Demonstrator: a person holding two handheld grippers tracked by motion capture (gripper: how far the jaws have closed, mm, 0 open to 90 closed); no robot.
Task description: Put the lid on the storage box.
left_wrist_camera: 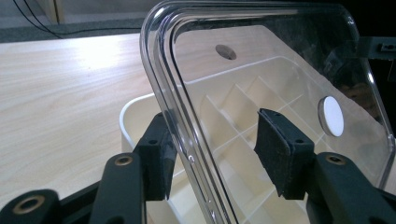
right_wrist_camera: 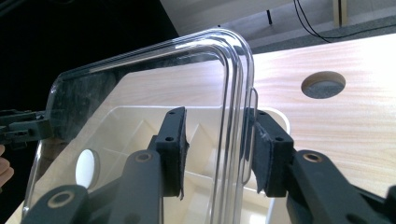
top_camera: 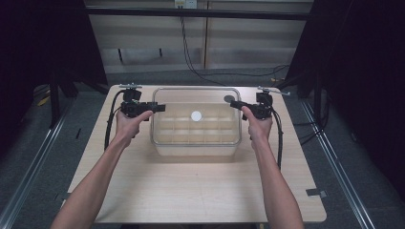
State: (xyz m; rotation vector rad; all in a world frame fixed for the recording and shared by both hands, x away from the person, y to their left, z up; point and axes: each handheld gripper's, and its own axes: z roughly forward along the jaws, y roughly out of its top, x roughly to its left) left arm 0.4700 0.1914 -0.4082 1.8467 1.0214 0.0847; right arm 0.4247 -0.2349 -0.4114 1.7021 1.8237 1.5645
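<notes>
A clear plastic lid (top_camera: 196,95) with a white round disc (top_camera: 196,115) hangs just above a white box (top_camera: 196,149) divided into several compartments, in the middle of the table. My left gripper (top_camera: 160,108) is shut on the lid's left edge, and my right gripper (top_camera: 234,104) is shut on its right edge. In the left gripper view the lid (left_wrist_camera: 261,60) has its rim between the jaws of the gripper (left_wrist_camera: 212,158), with the box (left_wrist_camera: 128,116) below. In the right gripper view the lid (right_wrist_camera: 140,79) has its rim between the pads of the gripper (right_wrist_camera: 217,156), above the box (right_wrist_camera: 275,116).
The wooden table (top_camera: 191,191) has a round hole (top_camera: 229,98) behind the box, and that hole (right_wrist_camera: 323,85) is in the right gripper view too. Cables trail from both grippers. Grey floor and metal rails lie beside the table, with dark curtains at both sides.
</notes>
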